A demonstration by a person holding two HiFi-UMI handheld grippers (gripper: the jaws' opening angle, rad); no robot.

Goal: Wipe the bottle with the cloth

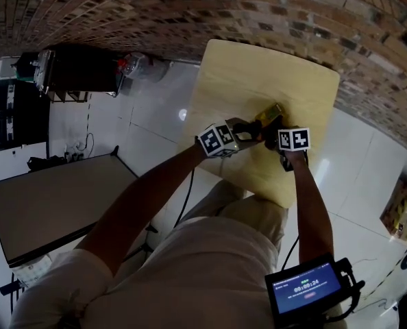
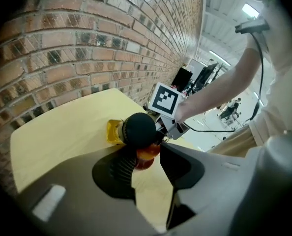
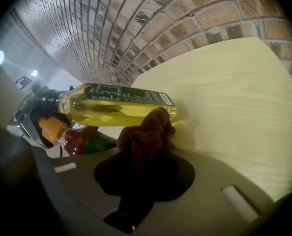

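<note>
Right tool is closed on a bunched red-brown cloth; the wad stands out past the jaw tips and touches the bottle near its base end. Left tool has its jaws narrow, set at the opposite end, where the black cap sits at the jaw tips; judged from both gripper views, this tool clamps the bottle at the neck and steadies it. The orange-capped end of a second, red bottle shows in the same gap; whether the pads touch it cannot be told.

Position of the bottle: on its side over the pale wooden surface, just ahead of both tools; whether it rests on the surface or is held just clear cannot be told.

Governing relation: in the right gripper view, the long axis runs crosswise to the right tool's jaws, cap to the left, base to the right; the cloth is at the base end, so nearly all of the yellow body lies to the left of it, toward the left tool. The right hand is the nearer to the body; the coming stroke is judged to run along the axis toward the cap, with the left tool holding against the push.

Markings: a dark label runs along the upper side of the bottle; its pale print is too small to read. A small screen at the person's waist shows digits; too blurred to read with confidence.
</note>
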